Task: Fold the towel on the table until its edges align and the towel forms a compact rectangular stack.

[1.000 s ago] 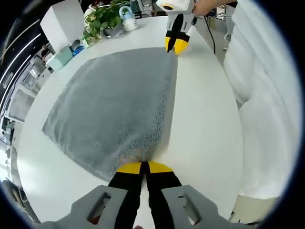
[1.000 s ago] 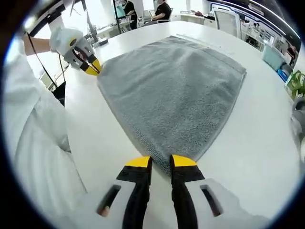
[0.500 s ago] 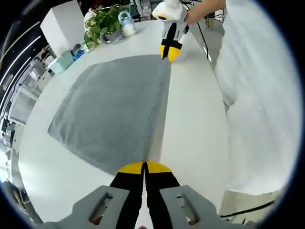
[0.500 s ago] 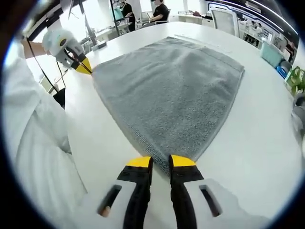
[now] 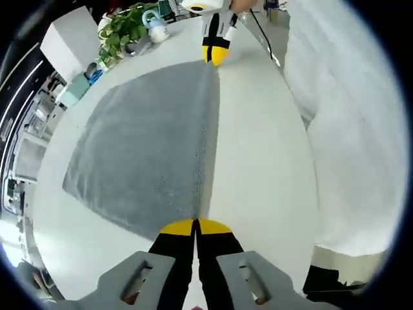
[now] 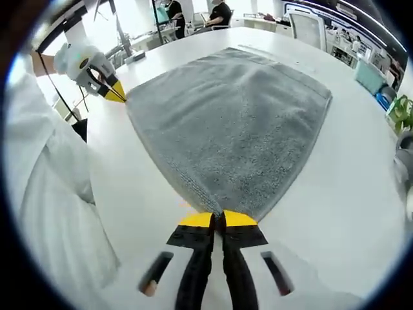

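while each claw pinches a near corner, the left gripper (image 5: 195, 226) and right gripper (image 6: 217, 219) stretch the grey towel (image 6: 232, 129) flat on the white table (image 6: 348, 181).

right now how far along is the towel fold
Early. Done: the grey towel lies flat on the white table. In hand: the left gripper and right gripper each pinch a corner of its near edge. Left: lifting that edge over, aligning edges, folding down to a compact stack.

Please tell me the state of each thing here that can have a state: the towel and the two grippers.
Towel: lying flat on the table, near corners pinched.
Left gripper: jaws shut on a towel corner.
Right gripper: jaws shut on the other near corner.
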The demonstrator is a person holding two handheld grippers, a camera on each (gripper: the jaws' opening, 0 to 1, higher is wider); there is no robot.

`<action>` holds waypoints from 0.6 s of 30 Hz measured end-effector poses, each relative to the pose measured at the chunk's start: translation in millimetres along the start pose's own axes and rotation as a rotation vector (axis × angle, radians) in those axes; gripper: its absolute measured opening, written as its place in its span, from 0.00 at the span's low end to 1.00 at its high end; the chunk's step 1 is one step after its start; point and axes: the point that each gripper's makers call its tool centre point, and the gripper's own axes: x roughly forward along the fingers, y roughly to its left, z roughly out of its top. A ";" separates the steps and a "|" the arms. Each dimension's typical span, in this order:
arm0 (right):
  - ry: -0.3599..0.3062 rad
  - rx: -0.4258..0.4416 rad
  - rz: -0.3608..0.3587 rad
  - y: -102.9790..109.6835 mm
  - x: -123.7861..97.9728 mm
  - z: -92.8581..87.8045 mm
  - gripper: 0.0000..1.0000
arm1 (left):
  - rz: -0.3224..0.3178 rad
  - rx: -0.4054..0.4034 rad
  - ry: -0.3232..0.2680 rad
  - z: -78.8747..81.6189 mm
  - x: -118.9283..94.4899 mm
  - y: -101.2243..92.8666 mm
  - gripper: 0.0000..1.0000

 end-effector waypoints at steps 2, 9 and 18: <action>0.002 -0.050 -0.004 1.0 -3.2 2.0 0.00 | -0.011 -0.070 -0.020 3.5 -7.6 4.2 0.00; -0.023 -0.043 0.025 6.7 -14.5 6.9 0.00 | 0.015 -0.137 -0.064 9.8 -31.3 23.6 0.00; -0.048 -0.059 0.033 3.5 -42.1 24.2 0.00 | 0.033 -0.126 -0.086 22.7 -52.6 31.7 0.00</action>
